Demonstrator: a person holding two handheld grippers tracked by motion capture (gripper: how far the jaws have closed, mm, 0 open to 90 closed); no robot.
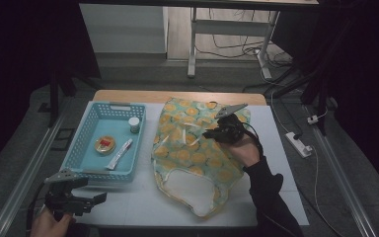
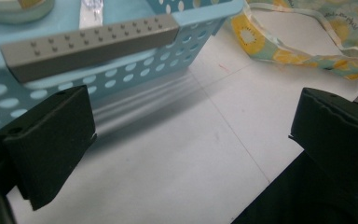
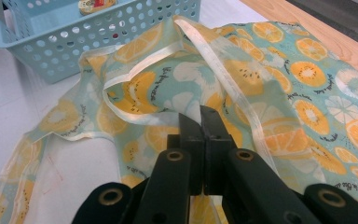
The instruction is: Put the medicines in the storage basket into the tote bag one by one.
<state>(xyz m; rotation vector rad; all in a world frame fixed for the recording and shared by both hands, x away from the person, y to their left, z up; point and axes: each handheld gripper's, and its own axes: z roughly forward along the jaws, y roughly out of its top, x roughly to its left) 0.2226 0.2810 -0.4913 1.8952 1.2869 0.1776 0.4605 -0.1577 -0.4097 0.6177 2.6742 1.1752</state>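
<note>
A cloth bag [image 1: 197, 153] printed with orange slices lies on the white table [image 1: 128, 202], its pale lining showing at the near end. My right gripper [image 1: 216, 132] is over the bag's far half. In the right gripper view its jaws [image 3: 200, 122] are pressed together on the bunched, raised cloth of the bag [image 3: 307, 93], with a white strap [image 3: 135, 77] looped just ahead. My left gripper [image 1: 90, 196] hovers at the table's near left corner with its jaws wide apart [image 2: 191, 135] and nothing between them, just before the blue basket's near wall [image 2: 121, 74].
The blue perforated basket [image 1: 81, 143] stands left of the bag. It holds a round tin [image 1: 105, 144], a white tube [image 1: 120, 154] and a small bottle [image 1: 134, 124]. A power strip [image 1: 298, 144] and cables lie on the floor to the right.
</note>
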